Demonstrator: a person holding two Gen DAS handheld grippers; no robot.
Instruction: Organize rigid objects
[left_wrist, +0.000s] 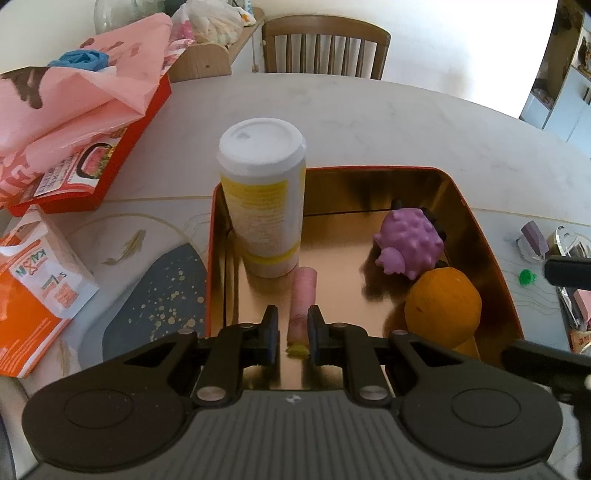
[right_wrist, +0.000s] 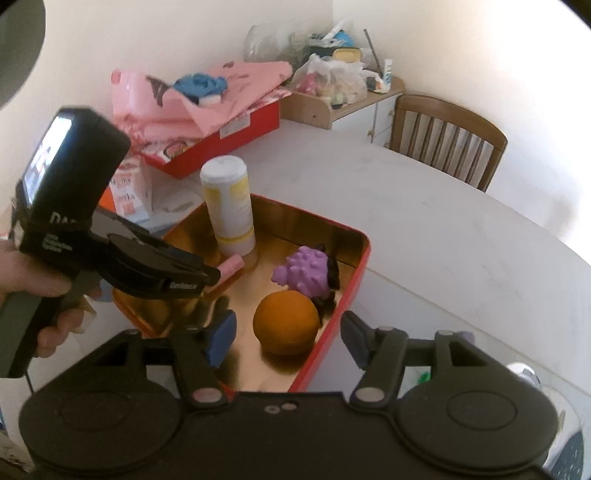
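Note:
A red tin box with a gold inside (left_wrist: 491, 258) (right_wrist: 354, 266) stands on the white table. In it stand a white and yellow bottle (left_wrist: 264, 199) (right_wrist: 231, 206), a pink tube (left_wrist: 304, 302) (right_wrist: 231, 267) lying flat, a purple knobbly toy (left_wrist: 410, 243) (right_wrist: 306, 273) and an orange (left_wrist: 443, 306) (right_wrist: 286, 321). My left gripper (left_wrist: 293, 328) is over the box's near end, its jaws narrowly parted around the pink tube's near end. My right gripper (right_wrist: 288, 339) is open and empty above the orange and the box's near rim.
A red box with pink paper bags (left_wrist: 74, 122) (right_wrist: 207, 110) sits at the table's far left. An orange and white carton (left_wrist: 33, 295) lies at the left. A wooden chair (left_wrist: 325, 48) (right_wrist: 447, 136) stands behind the table. Small items (left_wrist: 535, 243) lie to the right.

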